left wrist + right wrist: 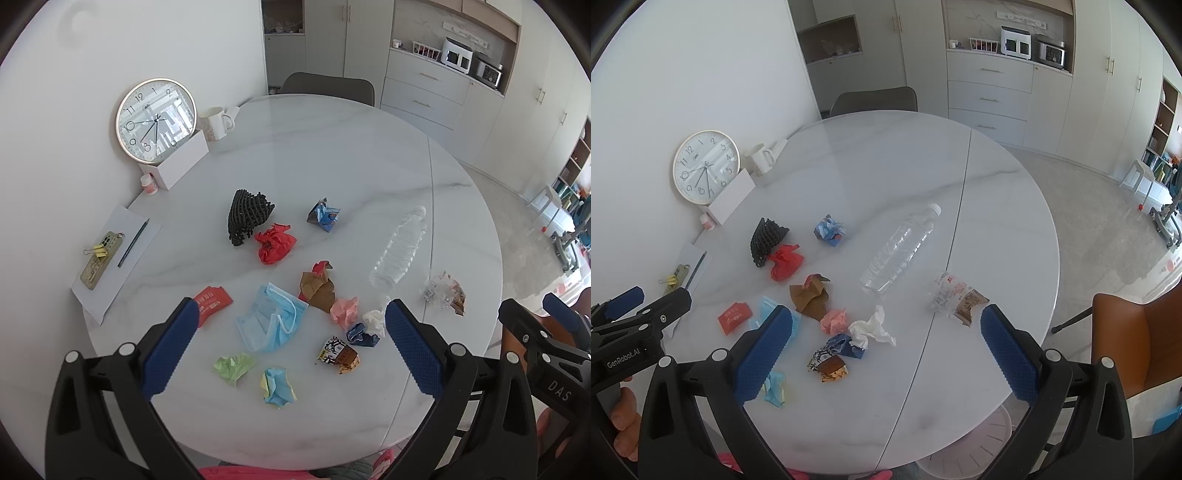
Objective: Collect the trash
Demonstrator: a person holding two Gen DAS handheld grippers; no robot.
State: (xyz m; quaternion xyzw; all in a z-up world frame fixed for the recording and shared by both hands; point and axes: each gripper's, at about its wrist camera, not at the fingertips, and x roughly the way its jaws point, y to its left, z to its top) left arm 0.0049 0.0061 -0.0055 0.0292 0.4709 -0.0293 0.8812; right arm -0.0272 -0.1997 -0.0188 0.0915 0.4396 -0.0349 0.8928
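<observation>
Presently: left tongs and right tongs, both spread wide and empty, held above the tabletop, apparently to choose. Trash lies mid-frame: blue mask, clear bottle, crumpled wrappers. Nothing collected yet.

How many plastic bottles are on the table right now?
1: a clear plastic bottle lying on its side right of the crumpled papers, cap pointing away. A small pill bottle also stands by the clock.
</observation>
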